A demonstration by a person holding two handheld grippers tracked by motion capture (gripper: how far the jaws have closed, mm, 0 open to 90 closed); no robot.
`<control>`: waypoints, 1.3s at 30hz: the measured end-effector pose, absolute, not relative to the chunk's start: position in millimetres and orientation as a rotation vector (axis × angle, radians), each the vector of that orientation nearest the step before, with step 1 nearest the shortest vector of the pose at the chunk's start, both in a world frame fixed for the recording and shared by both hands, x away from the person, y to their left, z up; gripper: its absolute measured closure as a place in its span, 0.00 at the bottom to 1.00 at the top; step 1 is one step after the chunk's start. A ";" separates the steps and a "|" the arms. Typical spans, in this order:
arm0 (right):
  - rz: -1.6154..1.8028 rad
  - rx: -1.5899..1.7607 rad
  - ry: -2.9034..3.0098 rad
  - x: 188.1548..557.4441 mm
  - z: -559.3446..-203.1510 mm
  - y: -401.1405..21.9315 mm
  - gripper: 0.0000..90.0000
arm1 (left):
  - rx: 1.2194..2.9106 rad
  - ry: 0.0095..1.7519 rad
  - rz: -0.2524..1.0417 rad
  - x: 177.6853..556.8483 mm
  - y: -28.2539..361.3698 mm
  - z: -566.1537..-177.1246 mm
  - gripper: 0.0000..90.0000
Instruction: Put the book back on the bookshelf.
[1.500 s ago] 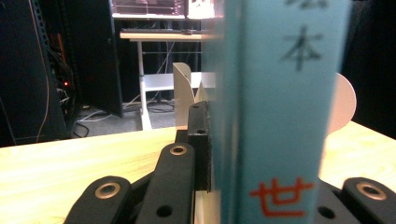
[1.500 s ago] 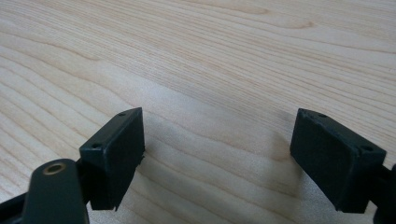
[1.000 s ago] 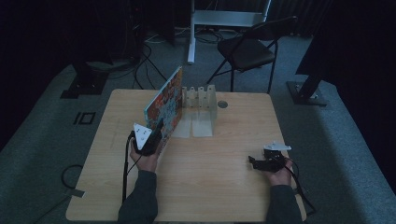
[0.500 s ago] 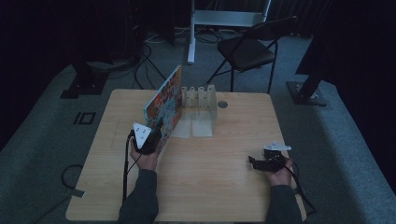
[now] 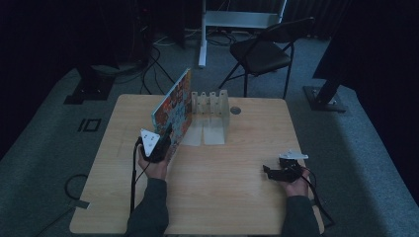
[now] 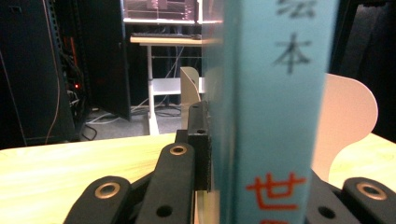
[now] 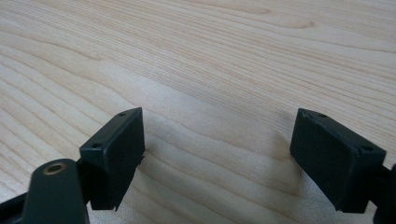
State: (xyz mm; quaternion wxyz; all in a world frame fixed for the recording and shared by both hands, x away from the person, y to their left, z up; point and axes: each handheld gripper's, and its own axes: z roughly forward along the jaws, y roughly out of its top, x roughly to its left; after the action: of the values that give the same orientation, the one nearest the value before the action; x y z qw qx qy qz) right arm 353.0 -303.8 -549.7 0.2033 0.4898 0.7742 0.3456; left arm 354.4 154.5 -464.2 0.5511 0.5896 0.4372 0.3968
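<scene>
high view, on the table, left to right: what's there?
left gripper clamped on the book → white rack → small round hole in the table → right gripper, open, empty

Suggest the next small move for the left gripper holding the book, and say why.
Probably ease the book sideways toward the white rack: the left gripper is shut on its spine, the book stands tilted just beside the rack's empty slots, and the right gripper rests open, apart.
</scene>
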 end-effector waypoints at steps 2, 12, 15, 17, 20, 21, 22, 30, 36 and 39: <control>0.965 1.367 2.160 353.0 -549.8 -303.7 0.19 | 1.399 1.032 0.940 354.2 154.9 -464.4 0.90; 0.965 1.367 2.160 352.9 -549.8 -303.6 0.19 | 1.400 1.034 0.940 353.0 154.7 -465.6 0.90; 0.965 1.367 2.160 352.9 -549.8 -303.7 0.19 | 1.399 1.034 0.941 351.9 154.7 -466.8 0.90; 0.964 1.369 2.160 352.8 -549.7 -303.7 0.19 | 1.408 1.029 0.942 350.6 154.7 -468.0 0.90; 0.964 1.369 2.160 352.8 -549.7 -303.6 0.19 | 1.409 1.029 0.941 349.9 154.5 -468.4 0.90; 0.964 1.368 2.160 352.9 -549.8 -303.7 0.19 | 1.409 1.029 0.941 349.9 154.5 -468.4 0.90; 0.964 1.367 2.160 352.9 -549.8 -303.7 0.19 | 1.407 1.031 0.939 349.5 154.5 -468.9 0.90; 0.965 1.364 2.160 353.2 -549.8 -304.0 0.19 | 1.403 1.039 0.936 347.8 155.2 -470.9 0.90; 0.966 1.363 2.161 353.4 -549.8 -304.1 0.19 | 1.404 1.042 0.935 346.5 154.8 -472.1 0.90; 0.966 1.362 2.162 353.4 -549.8 -304.1 0.19 | 1.401 1.046 0.935 345.4 154.7 -473.3 0.90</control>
State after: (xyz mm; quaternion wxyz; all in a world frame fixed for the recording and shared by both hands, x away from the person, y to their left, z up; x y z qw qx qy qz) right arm 353.4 -304.1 -549.8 0.2036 0.4883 0.7748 0.3462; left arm 345.4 154.7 -473.3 0.5476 0.5914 0.4413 0.3945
